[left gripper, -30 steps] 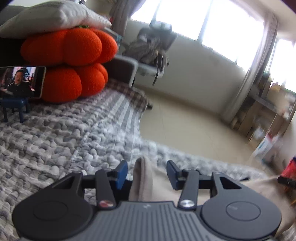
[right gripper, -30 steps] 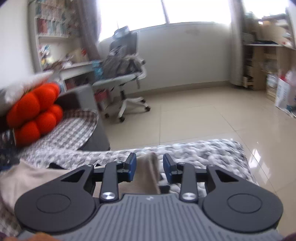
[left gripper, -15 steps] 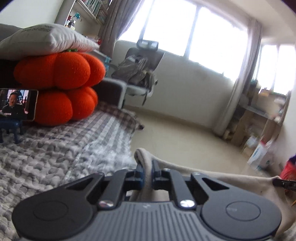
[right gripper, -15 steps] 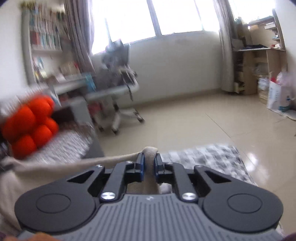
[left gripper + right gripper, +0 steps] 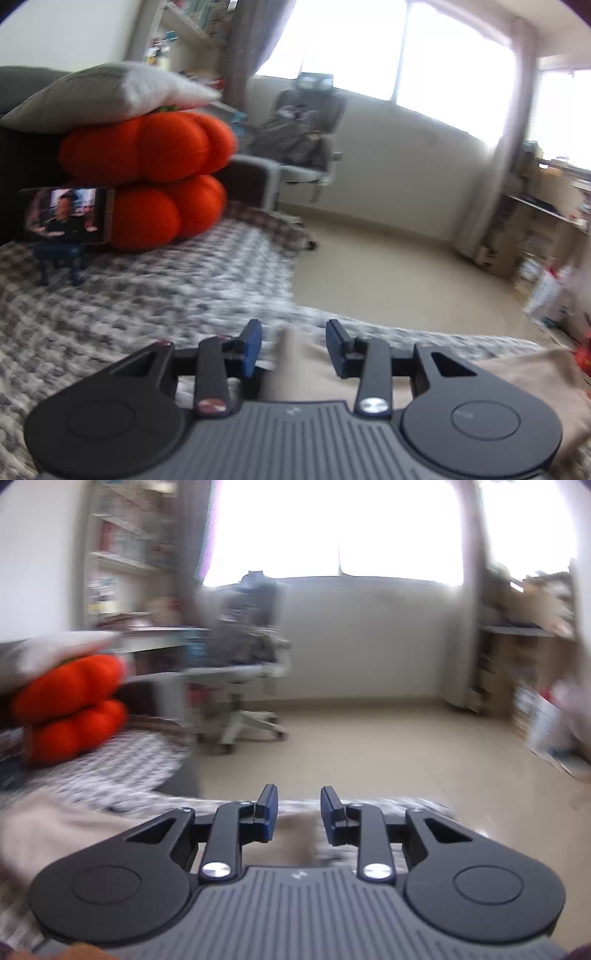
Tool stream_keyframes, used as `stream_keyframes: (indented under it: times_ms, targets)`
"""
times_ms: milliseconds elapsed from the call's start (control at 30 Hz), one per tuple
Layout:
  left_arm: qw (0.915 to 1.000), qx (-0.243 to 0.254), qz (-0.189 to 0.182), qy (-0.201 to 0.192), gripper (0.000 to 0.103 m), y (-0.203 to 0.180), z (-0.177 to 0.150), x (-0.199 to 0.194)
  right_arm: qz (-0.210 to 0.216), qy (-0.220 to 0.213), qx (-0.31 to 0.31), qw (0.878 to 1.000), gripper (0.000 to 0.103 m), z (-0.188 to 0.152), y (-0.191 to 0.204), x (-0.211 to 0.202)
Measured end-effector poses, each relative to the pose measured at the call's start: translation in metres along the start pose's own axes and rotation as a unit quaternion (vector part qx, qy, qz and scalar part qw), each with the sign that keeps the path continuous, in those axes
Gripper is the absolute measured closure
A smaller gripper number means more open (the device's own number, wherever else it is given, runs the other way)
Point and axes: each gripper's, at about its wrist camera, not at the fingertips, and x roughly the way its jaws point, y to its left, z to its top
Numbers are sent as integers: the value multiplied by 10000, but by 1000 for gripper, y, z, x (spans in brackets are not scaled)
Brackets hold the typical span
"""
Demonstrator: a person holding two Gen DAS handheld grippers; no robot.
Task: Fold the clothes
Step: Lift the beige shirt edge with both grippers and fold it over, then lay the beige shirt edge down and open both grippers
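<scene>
My fingers are opening on both sides, pads clear of the beige garment.

The grey-and-white blanket (image 5: 155,314) covers the bed, and the beige garment (image 5: 517,373) lies on it, its length running across from my left gripper (image 5: 293,345) to my right gripper (image 5: 293,814). A raised fold of it stands in each gap, just ahead and below, touching no pad; both hands look equally near for a re-grip.
</scene>
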Motion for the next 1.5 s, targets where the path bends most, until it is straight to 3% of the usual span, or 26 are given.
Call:
stream_keyframes:
  times_ms: [100, 167, 267, 367, 533, 600, 667, 800, 967, 1067, 1133, 1200, 1333, 1433, 1500]
  targets:
    - [9993, 293, -86, 216, 60, -19, -16, 1, -5, 843, -191, 9963, 73, -19, 10, 24]
    - [9977, 497, 5, 470, 60, -25, -31, 11, -138, 1078, -208, 9939, 76, -39, 4, 40]
    - [9963, 658, 158, 533, 60, -23, -41, 16, -114, 1086, -160, 9939, 76, -43, -4, 40]
    - [9977, 272, 100, 619, 62, -13, -36, 16, -197, 1090, -395, 9931, 76, -45, 0, 36]
    - [9983, 344, 239, 410, 62, -15, -44, 5, -276, 1061, -174, 9938, 75, -44, 1, 31]
    - [9979, 435, 334, 354, 62, -19, -47, 3, -364, 1031, -140, 9939, 73, -42, 2, 23]
    - [9977, 455, 357, 347, 61, -20, -47, 5, -421, 923, -164, 9947, 62, -37, 11, 15]
    - [9984, 380, 285, 308, 59, -17, -47, 6, 72, 600, -322, 9977, 63, -21, 40, 9]
    - [9982, 431, 320, 270, 59, -18, -49, 5, 507, 638, -233, 9964, 60, -1, 67, 41]
    - [9982, 422, 324, 269, 59, -18, -50, 5, 508, 1064, -36, 9930, 51, -9, 70, 78]
    - [9983, 413, 321, 262, 59, -17, -50, 5, 496, 1053, -66, 9932, 49, -19, 67, 89]
    - [9984, 402, 315, 254, 59, -16, -50, 5, 586, 1025, -4, 9930, 50, -18, 61, 87]
    - [9986, 366, 293, 244, 59, -15, -51, 5, 372, 975, -554, 9930, 52, -12, 44, 77]
    - [9985, 390, 307, 243, 59, -16, -51, 5, 538, 936, -105, 9941, 70, -16, 11, 70]
    - [9983, 414, 323, 242, 59, -16, -51, 5, 591, 902, 29, 9942, 72, -21, 5, 70]
